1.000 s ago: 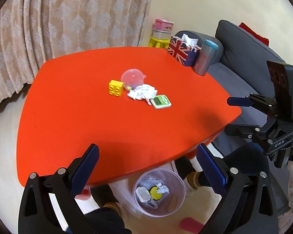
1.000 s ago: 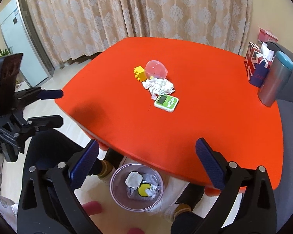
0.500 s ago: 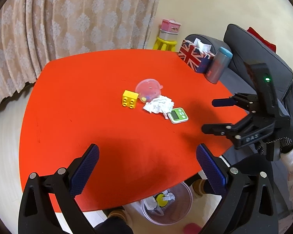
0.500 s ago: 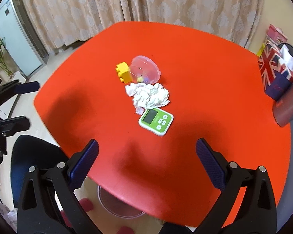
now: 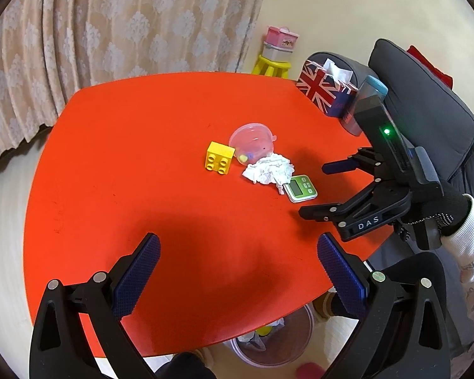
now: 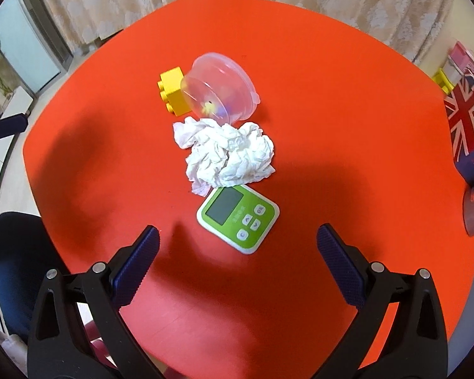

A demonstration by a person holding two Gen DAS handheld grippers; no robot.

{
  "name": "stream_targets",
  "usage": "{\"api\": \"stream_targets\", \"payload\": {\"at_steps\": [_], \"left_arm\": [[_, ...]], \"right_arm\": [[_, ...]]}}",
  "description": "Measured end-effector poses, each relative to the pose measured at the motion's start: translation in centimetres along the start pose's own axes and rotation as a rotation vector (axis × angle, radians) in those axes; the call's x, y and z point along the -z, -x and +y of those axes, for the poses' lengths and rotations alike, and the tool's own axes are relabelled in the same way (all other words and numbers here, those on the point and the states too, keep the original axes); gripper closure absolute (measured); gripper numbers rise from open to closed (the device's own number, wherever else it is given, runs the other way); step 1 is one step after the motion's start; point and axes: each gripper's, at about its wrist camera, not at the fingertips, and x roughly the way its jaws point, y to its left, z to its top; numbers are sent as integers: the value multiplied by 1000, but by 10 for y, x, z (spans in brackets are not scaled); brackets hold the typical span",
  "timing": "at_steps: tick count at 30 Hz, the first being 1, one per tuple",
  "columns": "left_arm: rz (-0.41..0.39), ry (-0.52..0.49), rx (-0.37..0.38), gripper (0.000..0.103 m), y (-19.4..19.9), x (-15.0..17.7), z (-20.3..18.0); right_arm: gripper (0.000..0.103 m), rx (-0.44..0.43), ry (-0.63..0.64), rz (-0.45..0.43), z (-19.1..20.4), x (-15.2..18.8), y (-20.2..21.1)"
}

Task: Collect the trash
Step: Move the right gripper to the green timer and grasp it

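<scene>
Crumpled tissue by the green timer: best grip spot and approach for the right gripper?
Take the crumpled tissue across its tall bunched middle, coming from above with the open right gripper. Its near edge overlaps the green timer and its far edge meets the clear plastic bowl, so place the fingers at its free left and right sides, probably clearing both.

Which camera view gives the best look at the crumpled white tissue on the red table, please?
The right wrist view: the tissue fills the middle of the picture, its creases clear, beyond the open right gripper. The left wrist view shows it small and farther off, between the plastic bowl and the green timer.
</scene>
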Motion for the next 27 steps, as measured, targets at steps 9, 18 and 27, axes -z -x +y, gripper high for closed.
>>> {"api": "stream_targets", "payload": {"at_steps": [9,18,27], "left_arm": [[10,14,6,8,-6,3,3],[14,9,11,7,-7,2,0],[12,0,9,7,-8,-3,0]], "right_arm": [[16,9,17,-12,-2,-2,-10],[47,15,37,-33,0,-3,-7],[47,4,18,-52,-4,-2,7]]}}
